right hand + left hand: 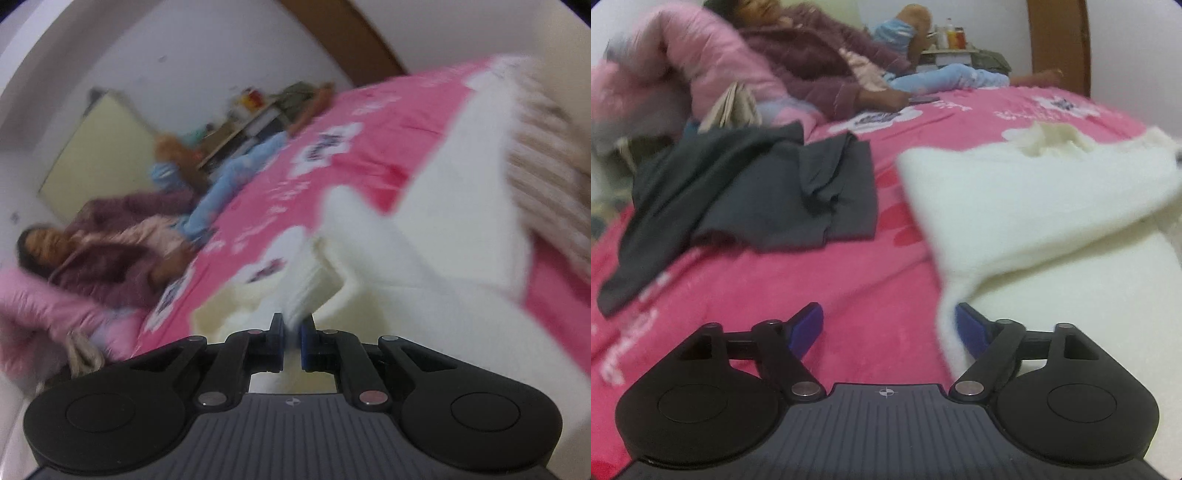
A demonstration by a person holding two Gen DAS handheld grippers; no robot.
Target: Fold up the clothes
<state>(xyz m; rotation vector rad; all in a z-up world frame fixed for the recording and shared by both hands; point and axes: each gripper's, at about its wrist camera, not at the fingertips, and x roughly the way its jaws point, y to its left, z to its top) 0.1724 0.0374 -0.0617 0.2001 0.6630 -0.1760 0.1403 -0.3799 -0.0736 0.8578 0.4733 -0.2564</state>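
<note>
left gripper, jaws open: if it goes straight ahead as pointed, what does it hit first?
Probably the pink blanket: the left gripper points over bare bedding. The white garment edge sits by its right finger and may brush it. The grey garment lies off to the left. Depth is unclear.

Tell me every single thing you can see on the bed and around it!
White fleece garment: one, cream white, right side of the bed, one edge pinched by the right gripper.
Dark grey garment: one, charcoal, rumpled on the left side of the bed.
Blanket: one, hot pink with white flower prints, covering the bed.
Pink quilted jacket: one, pale pink, heaped at the far left.
Person: one, in a plum fleece top, reclining at the far side.
Phone: one, dark, on the blanket by the person's hand.
Light blue cloth: one, far edge of the bed.
Bottles: several, blurred, on a far shelf.
Headboard: one, brown wood, far right.
Left gripper: open, over the blanket.
Right gripper: shut on the white fleece garment.
</note>
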